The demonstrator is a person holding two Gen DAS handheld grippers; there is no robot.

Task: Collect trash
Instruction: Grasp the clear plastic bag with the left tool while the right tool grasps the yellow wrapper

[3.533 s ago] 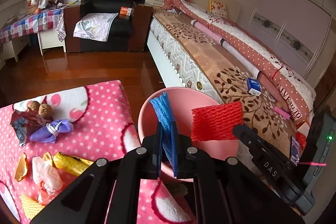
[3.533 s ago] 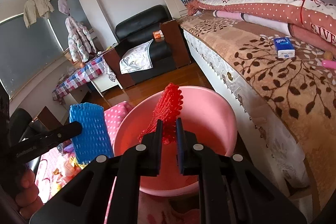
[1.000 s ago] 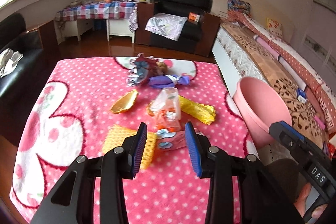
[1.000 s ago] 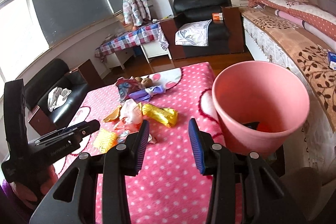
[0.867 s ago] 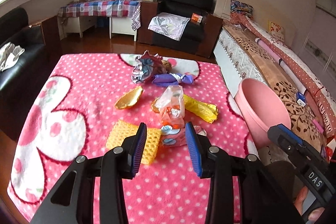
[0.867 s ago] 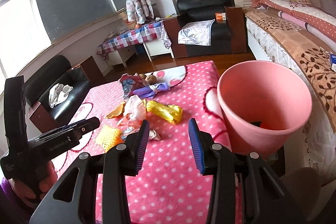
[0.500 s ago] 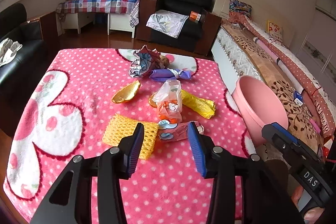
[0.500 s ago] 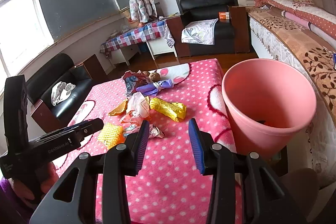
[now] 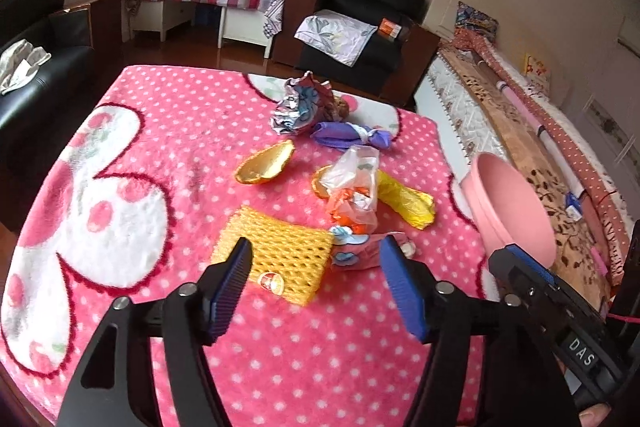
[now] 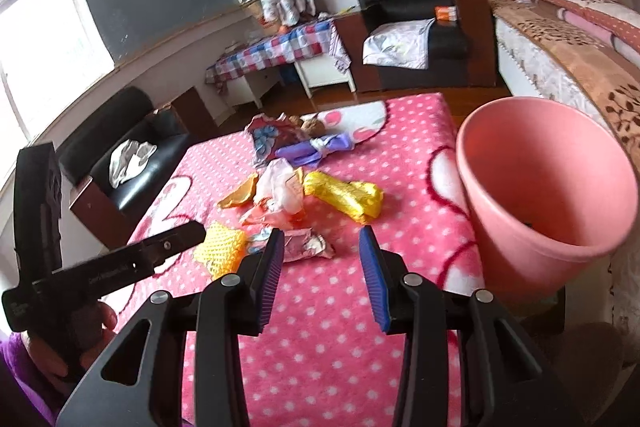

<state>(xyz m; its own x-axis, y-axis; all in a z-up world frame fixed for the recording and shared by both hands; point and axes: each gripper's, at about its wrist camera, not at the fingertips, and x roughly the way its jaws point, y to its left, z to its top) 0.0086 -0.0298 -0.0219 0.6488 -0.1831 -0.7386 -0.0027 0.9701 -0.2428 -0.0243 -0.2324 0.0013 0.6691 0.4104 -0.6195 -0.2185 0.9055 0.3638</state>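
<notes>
Left gripper [image 9: 316, 269] jaws are opening wide with nothing between them, hovering over the yellow foam net [image 9: 276, 257], which lies flat mid-blanket [image 9: 120, 155], long axis running toward the pink bin [image 10: 548, 195] at the blanket's right edge. Right gripper [image 10: 322, 259] is partly open and empty, just beside a crumpled pink wrapper [image 10: 306, 245]

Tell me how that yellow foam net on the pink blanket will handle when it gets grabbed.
The yellow foam net looks like open mesh, so it is probably very light and will squash between the fingers. It lies flat and limp, so it should flop rather than hold shape. Its textured weave likely grips well, not slippery.
</notes>
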